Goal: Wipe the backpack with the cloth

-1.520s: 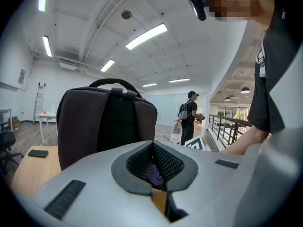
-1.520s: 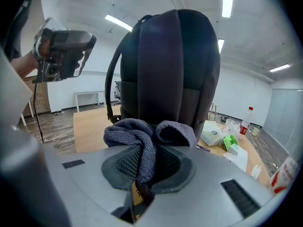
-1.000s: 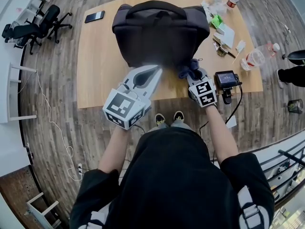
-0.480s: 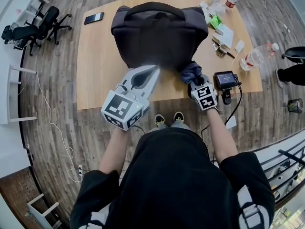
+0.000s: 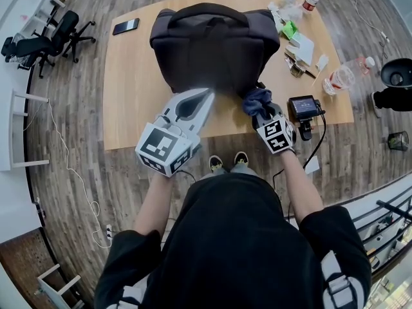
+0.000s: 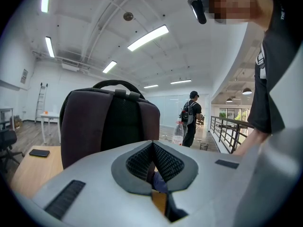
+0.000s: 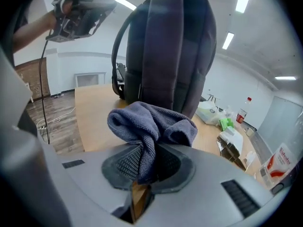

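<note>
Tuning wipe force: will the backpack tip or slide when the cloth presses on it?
The backpack stands upright on its base on the smooth wooden table, so a high push would probably tip it and a low one slide it. Its fabric sides look soft and will likely dent under pressure.

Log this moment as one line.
left gripper: shut | right gripper: shut on cloth | cloth: by backpack base | contact: unclear

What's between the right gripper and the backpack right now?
The bunched cloth, clamped in the right gripper, sits in front of the backpack; the right gripper view shows it.
</note>
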Available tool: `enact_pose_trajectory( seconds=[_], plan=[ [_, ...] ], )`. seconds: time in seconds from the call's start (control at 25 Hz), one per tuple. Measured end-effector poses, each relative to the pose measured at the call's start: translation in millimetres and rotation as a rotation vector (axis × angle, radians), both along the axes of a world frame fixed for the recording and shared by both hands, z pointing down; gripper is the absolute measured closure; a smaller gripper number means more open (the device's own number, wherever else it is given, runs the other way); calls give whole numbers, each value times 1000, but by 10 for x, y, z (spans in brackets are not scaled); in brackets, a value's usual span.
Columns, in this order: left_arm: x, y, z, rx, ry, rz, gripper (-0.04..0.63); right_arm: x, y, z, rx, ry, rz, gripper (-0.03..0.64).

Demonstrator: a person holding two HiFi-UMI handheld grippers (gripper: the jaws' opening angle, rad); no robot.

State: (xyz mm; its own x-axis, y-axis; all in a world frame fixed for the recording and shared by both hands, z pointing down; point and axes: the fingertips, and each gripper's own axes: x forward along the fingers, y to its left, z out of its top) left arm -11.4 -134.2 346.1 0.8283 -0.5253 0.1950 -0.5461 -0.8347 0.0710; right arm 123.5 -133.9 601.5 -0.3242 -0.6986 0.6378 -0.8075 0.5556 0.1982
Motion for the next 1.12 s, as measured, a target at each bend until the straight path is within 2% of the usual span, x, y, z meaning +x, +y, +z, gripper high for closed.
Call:
enact_pose_trajectory(
  seconds=[0.32, 0.64, 0.84, 1.12],
  plan=[
    [-45, -4, -63, 12, 14, -12, 578, -356, -326, -1129, 255, -97, 38, 566],
    [-126, -35, -61, 18, 25, -35, 578, -504, -317, -1989, 412, -215, 50, 566],
    [-164, -28, -38, 14, 29, -45, 578, -609, -340, -2737, 517, -359, 31, 566],
    [-197, -23, -71, 20, 35, -50, 580, -581, -466, -3456, 615, -386, 57, 566]
  ],
)
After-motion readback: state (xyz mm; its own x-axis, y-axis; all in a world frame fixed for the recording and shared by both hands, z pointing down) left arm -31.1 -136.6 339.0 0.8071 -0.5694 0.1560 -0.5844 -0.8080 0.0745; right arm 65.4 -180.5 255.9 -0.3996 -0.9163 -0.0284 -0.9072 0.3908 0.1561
